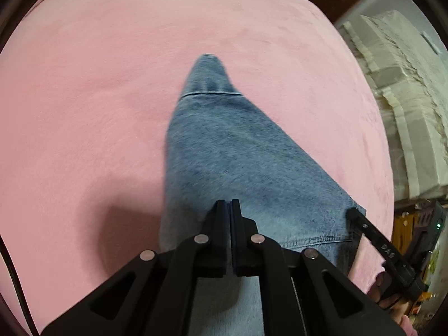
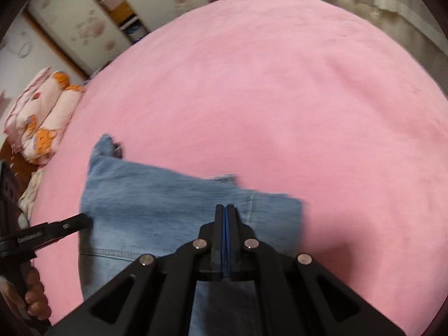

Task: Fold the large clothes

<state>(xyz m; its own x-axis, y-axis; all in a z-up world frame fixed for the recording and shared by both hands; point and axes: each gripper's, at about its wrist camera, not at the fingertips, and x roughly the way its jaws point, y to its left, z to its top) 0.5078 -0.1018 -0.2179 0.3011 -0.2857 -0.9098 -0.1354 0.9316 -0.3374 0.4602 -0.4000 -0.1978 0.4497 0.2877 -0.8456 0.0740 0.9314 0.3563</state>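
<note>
Blue denim jeans spread on pink fleece bed. Left gripper and right gripper pinched tight on near hem edge. Heavy, floppy, grippy cloth; best held at corners.

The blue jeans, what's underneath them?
The blue jeans lie on a pink blanket that spreads out all around them. Whatever sits right beneath the denim is covered, so it cannot be seen.
</note>
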